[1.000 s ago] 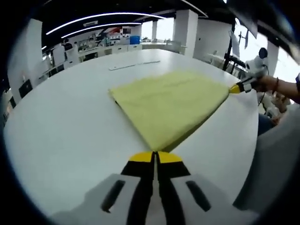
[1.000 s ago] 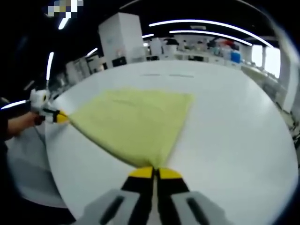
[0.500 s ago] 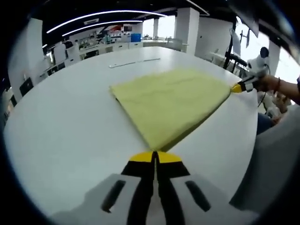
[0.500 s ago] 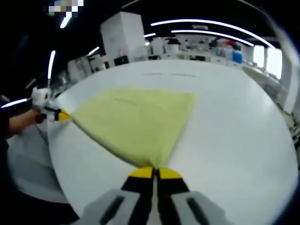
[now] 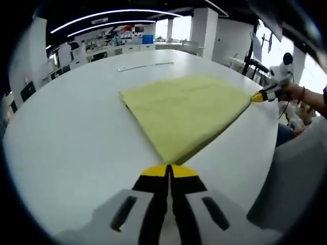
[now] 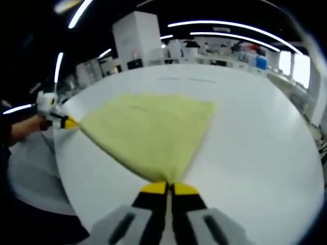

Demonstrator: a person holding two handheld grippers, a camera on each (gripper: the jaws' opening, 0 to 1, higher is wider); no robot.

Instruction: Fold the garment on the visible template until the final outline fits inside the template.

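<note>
Jaws pinching yellow garment (image 5: 184,109) corners

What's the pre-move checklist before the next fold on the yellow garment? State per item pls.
1. Left gripper shut on a corner of the yellow garment: ok, jaws closed with the cloth running into the tips.
2. Right gripper shut on the other near corner: ok, same in the right gripper view.
3. Garment lying flat on the white table, no bunching: ok.
4. Garment fully on the table: ok, though both held corners sit close to the table edge.
5. Template outline visible for alignment: cannot tell; only faint lines show on the far tabletop.
6. Fold path free of other items: ok.
</note>
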